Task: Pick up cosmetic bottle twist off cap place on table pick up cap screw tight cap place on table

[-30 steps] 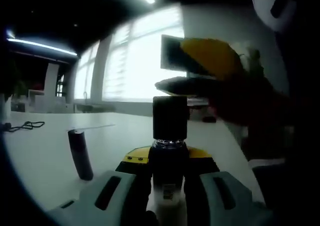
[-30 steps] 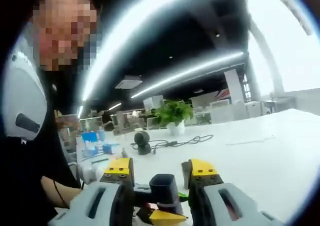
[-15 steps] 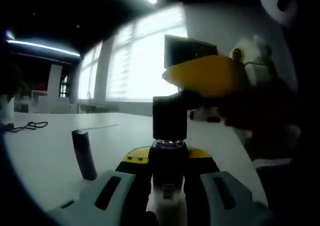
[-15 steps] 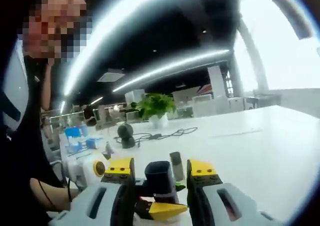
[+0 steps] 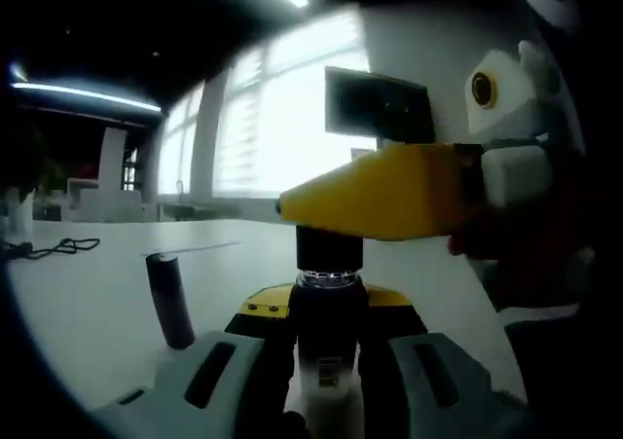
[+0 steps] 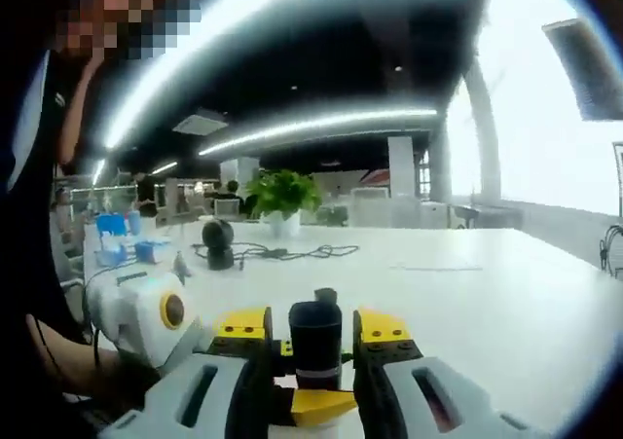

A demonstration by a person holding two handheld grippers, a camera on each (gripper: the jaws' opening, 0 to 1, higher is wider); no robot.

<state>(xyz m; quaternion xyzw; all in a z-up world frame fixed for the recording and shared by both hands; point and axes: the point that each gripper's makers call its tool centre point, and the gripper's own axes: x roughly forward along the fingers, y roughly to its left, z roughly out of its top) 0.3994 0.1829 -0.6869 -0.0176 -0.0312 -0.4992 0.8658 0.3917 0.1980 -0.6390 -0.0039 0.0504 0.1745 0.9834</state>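
White table [image 6: 506, 312]; potted plant [image 6: 280, 198], bright windows [image 5: 273, 128] behind.

The left tool [image 5: 329, 308] has pale grey-green jaw bodies ending in yellow tips with black inner faces. Between them stands a slim pale cosmetic bottle [image 5: 327, 385] with a small dark printed label and a glossy black round cap [image 6: 315, 330] above a clear shiny neck. The right tool [image 6: 313, 337] shows the same grey body, yellow tips and a small red patch. The broad smooth table [image 6: 506, 312] is white. On it stands a dark cylindrical stick [image 5: 170, 301], and a black cable [image 6: 282, 253] lies before a green leafy plant in a white pot [image 6: 282, 198]
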